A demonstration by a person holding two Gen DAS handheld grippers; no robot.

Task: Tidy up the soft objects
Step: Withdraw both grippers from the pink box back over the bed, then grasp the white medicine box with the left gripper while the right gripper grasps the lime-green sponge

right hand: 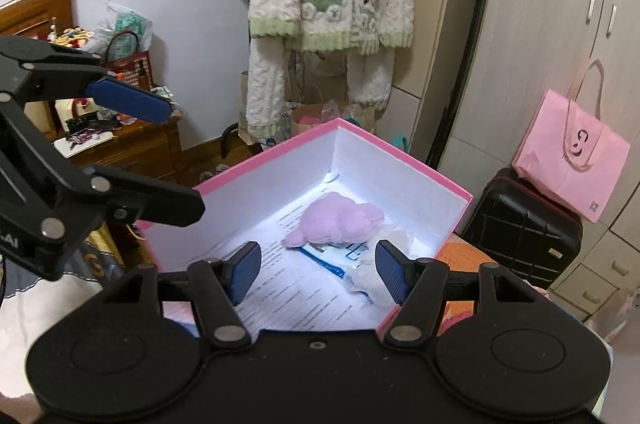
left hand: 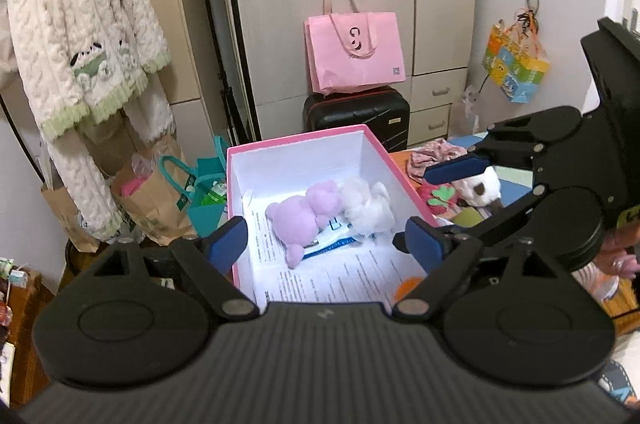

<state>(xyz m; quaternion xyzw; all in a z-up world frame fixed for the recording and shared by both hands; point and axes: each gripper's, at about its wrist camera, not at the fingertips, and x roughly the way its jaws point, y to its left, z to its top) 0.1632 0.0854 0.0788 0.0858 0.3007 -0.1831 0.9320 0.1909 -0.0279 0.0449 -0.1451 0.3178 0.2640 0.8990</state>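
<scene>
Currently both sets of fingers apart, nothing between them: left gripper, right gripper, both above the pink cardboard box with white interior. Lilac plush toy and white plush toy lie touching on printed papers inside. White plush half hidden, overexposed in right view. Panda-like plush outside, mostly blocked.

Two plush toys side by side in the box, on papers, suitcase behind, tote bag on it.
</scene>
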